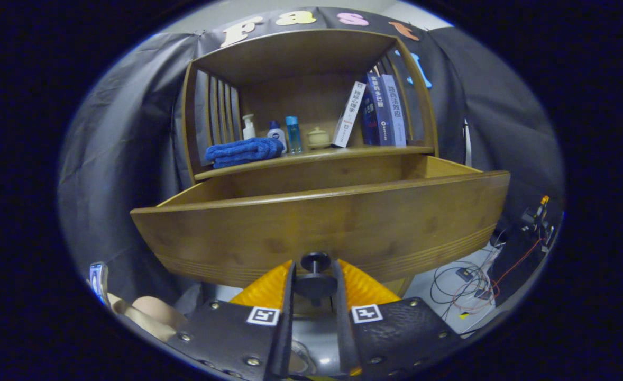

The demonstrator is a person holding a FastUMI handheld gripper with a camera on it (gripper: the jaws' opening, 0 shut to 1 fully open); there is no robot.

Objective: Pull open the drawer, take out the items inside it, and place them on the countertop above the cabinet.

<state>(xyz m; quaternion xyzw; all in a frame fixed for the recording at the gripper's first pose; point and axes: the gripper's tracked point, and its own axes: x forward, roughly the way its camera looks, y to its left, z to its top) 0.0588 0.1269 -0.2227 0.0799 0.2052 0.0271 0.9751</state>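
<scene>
Gripper [314,283] clamped on drawer knob [315,261], lower centre of frame; drawer [322,222] pulled out, mid frame; blue towel [244,151], bottles, books on countertop [311,156] above it

wall: black cloth [131,132] | floor: pale [433,288], loose cables [470,280] | light: dim

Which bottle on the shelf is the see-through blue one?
The tall bottle beside the little lidded pot. The other two bottles are white. The hand-held gripper is shut on the drawer knob.
</scene>
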